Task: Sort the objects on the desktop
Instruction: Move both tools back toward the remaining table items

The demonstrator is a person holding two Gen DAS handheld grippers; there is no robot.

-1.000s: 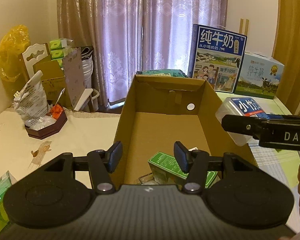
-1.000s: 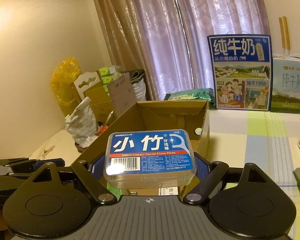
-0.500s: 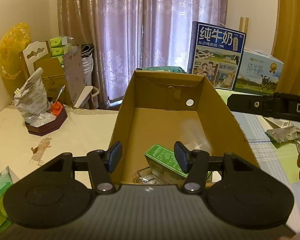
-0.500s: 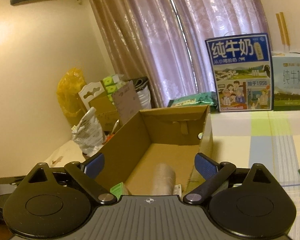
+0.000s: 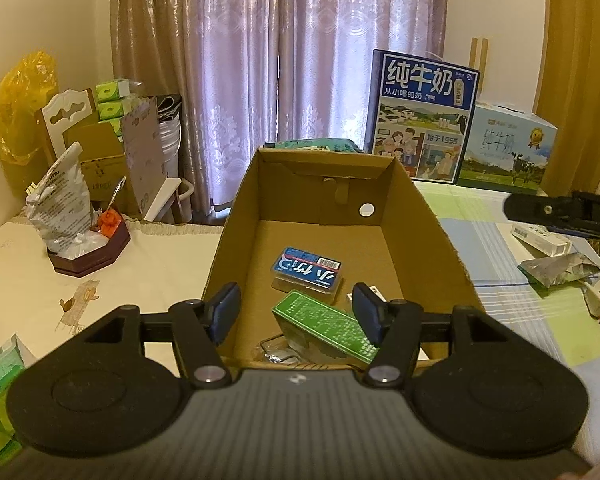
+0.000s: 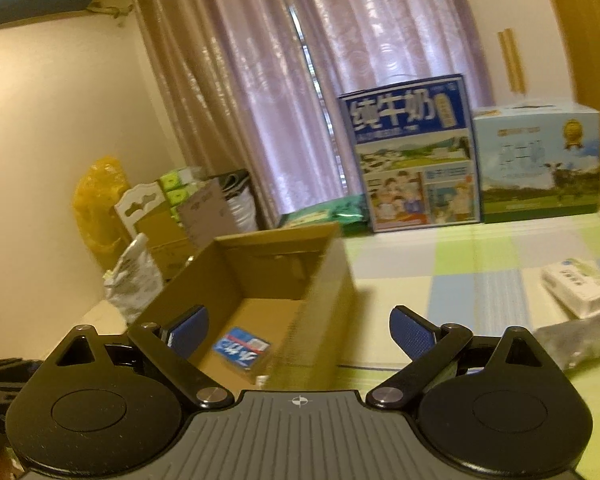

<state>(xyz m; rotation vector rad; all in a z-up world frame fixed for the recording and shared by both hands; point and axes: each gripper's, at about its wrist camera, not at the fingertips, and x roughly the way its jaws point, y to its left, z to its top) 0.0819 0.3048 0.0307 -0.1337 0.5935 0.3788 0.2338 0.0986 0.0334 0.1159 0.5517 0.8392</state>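
Reaching for the next loose item is, by my judgement, the step in hand, since the floss box lies flat on the floor of the carton, just behind the green box at the near end. The right gripper has its jaws spread wide and empty, and it sits above the carton's right wall, pointing partly over the checked cloth. The left gripper hangs over the near end of the carton with its jaws also apart and holding nothing.

To do this well, swing the right gripper clear of the carton wall before lowering it, so a finger does not catch the cardboard edge. The white packet and the foil wrapper lie near each other on the cloth (the wrapper looks crumpled and light, so it may slide). Take the packet across its narrow sides, squarely. Keep the left gripper out of the drop path.
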